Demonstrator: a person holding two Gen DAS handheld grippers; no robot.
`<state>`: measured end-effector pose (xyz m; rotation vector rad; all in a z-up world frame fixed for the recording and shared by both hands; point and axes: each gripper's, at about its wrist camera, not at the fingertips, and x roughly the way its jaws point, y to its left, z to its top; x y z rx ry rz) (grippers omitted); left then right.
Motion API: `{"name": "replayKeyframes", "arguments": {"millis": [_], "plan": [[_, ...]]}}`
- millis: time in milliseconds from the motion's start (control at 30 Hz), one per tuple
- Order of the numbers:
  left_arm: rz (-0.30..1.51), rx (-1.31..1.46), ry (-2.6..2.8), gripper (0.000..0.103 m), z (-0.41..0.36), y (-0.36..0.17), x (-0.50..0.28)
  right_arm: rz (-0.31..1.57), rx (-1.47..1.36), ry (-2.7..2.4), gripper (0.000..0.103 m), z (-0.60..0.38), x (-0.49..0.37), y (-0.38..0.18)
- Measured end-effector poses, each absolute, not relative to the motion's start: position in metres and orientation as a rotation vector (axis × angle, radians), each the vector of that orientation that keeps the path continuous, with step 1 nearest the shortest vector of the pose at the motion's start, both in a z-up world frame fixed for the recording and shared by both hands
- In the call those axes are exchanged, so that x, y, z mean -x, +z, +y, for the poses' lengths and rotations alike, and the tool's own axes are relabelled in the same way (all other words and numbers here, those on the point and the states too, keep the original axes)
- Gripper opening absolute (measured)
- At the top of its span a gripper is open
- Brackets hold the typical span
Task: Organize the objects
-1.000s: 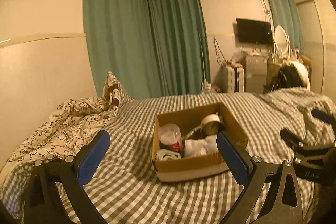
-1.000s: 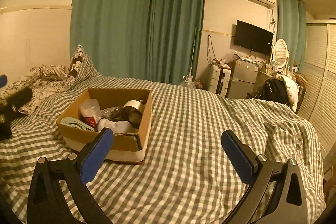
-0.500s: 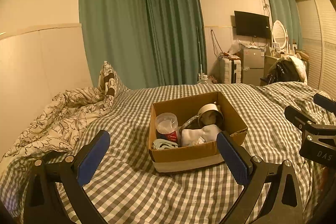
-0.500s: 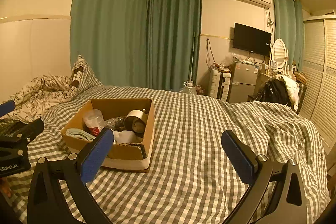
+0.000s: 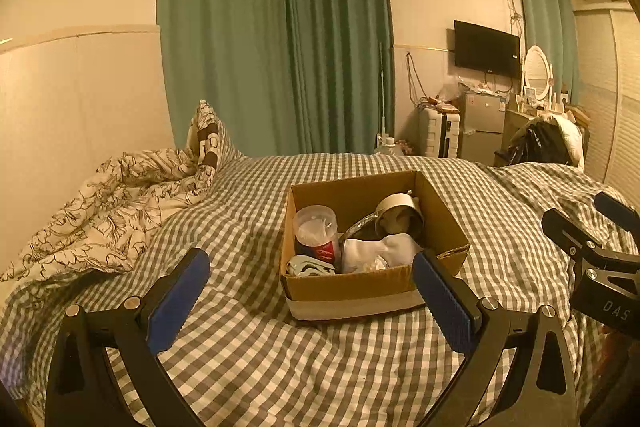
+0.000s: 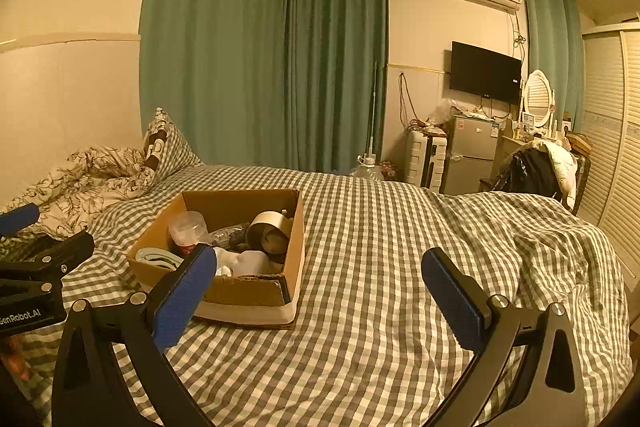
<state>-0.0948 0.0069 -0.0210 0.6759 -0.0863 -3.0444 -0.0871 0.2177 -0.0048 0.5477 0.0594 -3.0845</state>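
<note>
- Cardboard box [image 5: 372, 267] sits mid-bed on the checked bedspread [image 5: 280, 367], holding a clear lidded cup [image 5: 316, 229], tape roll [image 5: 400, 213], white cloth [image 5: 380, 253] and a pale flat item [image 5: 308, 267] at its near corner.
- No loose objects visible on the bedspread.
- Your left gripper [image 5: 310, 297] hangs spread wide and empty, short of the box's near wall.
- Your right gripper [image 6: 320, 285] is also spread, empty, beside the box's right side.
- Step ambiguous: this fits either items about to come out for sorting, or everything already packed in.
- No clear move from here.
</note>
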Motion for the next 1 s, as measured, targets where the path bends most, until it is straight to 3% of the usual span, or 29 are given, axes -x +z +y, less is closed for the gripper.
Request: {"name": "replayKeyframes", "arguments": {"millis": [1000], "plan": [[-0.112,-0.671,-3.027,0.103,0.0067,-0.0267,0.0907,0.084,-0.571,-3.061,0.103,0.2079,0.0871,-0.0098]]}}
